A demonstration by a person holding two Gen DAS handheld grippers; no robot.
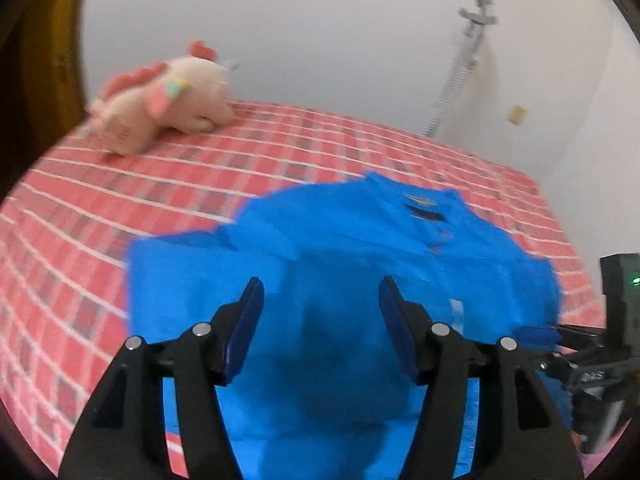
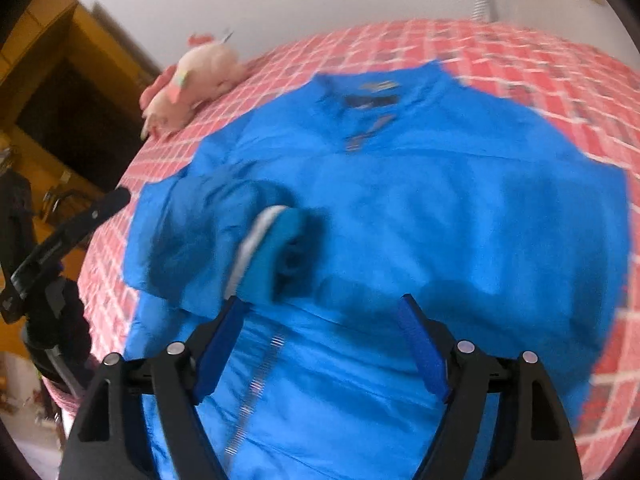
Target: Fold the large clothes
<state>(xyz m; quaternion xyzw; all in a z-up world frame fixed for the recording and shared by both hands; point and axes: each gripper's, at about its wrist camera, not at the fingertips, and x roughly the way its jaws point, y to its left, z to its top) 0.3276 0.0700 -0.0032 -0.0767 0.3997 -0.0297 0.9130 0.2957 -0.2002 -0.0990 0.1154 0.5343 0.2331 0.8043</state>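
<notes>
Blue jacket (image 2: pixel 400 208) lies on the checked bed (image 1: pixel 200 184), both tongs (image 1: pixel 320 300) (image 2: pixel 320 312) spread above it.

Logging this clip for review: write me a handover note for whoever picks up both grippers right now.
Left gripper: open, holding nothing, over the blue jacket.
Right gripper: open, holding nothing, over the jacket's lower half.
Jacket lies front up on the red checked bedspread, collar toward the wall; a pink plush toy sits beyond it.
Done: one sleeve is folded across the chest.
Left: the other sleeve, then folding the body.
</notes>
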